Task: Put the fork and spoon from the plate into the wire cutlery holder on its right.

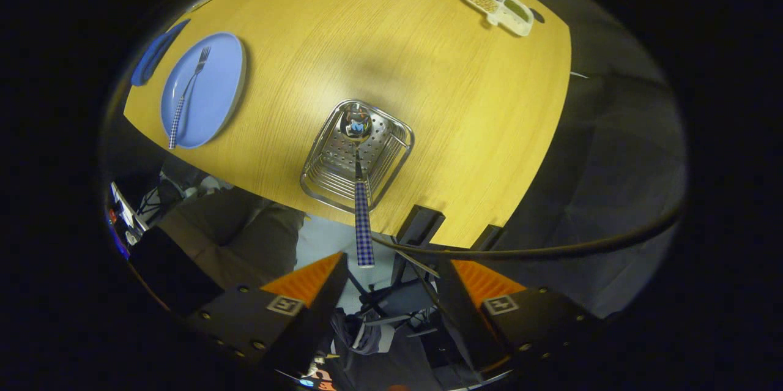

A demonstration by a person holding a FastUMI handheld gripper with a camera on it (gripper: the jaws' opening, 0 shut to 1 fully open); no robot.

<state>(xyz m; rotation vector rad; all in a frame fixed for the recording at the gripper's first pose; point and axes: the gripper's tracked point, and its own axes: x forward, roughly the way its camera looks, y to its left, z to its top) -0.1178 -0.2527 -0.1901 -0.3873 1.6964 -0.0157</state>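
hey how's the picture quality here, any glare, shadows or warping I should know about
In the gripper view the fisheye bends the wooden table edge into a curve; a soft shadow darkens the wood just beyond the wire cutlery holder; the spoon bowl in it gives a bright mirror reflection; the fork on the blue plate stays sharp; the open gripper sits in dim light.
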